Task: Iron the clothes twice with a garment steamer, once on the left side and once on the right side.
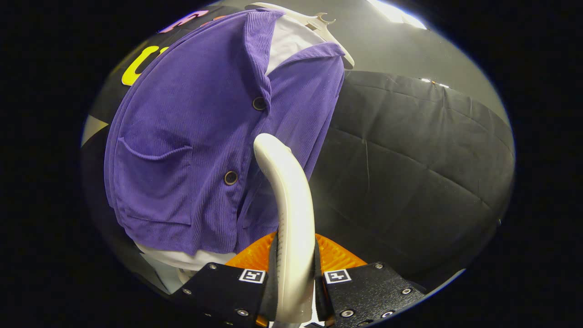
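The gripper [296, 291] is clenching the steamer [291, 214] by its handle, both fingers pressing on it. The steamer is running lengthwise straight ahead from between the fingers, its tip curving towards the purple jacket [191, 150] on its hanger [319, 25], near the button line. Whether either pass is finished, I cannot tell; it looks like a stroke is underway near the middle.

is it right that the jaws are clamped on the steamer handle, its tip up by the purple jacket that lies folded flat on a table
Not quite. In the gripper view the purple jacket is not folded on a table; it hangs on a pale hanger over a white shirt. The rest holds: the gripper has its jaws clamped on the steamer handle, whose tip reaches the jacket front.
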The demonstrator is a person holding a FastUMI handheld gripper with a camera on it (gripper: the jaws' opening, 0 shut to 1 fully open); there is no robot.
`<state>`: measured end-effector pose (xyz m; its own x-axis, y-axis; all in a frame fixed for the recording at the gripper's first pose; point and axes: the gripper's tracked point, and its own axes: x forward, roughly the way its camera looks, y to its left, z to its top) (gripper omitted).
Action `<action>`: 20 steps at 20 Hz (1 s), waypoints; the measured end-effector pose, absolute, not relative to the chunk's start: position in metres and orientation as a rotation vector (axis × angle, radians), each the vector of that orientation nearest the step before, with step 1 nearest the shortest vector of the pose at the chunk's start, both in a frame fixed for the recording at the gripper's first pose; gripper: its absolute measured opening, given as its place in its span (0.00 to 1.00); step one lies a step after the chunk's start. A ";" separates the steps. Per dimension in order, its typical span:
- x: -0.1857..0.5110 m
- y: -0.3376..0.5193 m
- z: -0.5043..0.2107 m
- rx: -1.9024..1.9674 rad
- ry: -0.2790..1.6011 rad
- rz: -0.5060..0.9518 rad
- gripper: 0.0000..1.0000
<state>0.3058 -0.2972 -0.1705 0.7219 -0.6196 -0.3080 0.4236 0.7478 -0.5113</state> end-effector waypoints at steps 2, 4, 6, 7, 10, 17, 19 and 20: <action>0.305 -0.297 -0.168 -0.431 0.515 -0.587 0.33; 0.301 -0.297 -0.169 -0.430 0.536 -0.578 0.33; 0.300 -0.297 -0.178 -0.418 0.551 -0.564 0.33; 0.296 -0.296 -0.188 -0.412 0.560 -0.557 0.33; 0.283 -0.289 -0.201 -0.392 0.586 -0.529 0.33; 0.243 -0.272 -0.187 -0.339 0.566 -0.453 0.33; 0.222 -0.261 -0.177 -0.327 0.549 -0.418 0.33; 0.213 -0.253 -0.169 -0.320 0.538 -0.397 0.33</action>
<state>0.2128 -0.2526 -0.1693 0.7865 -0.4438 -0.4296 0.2792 0.8758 -0.3937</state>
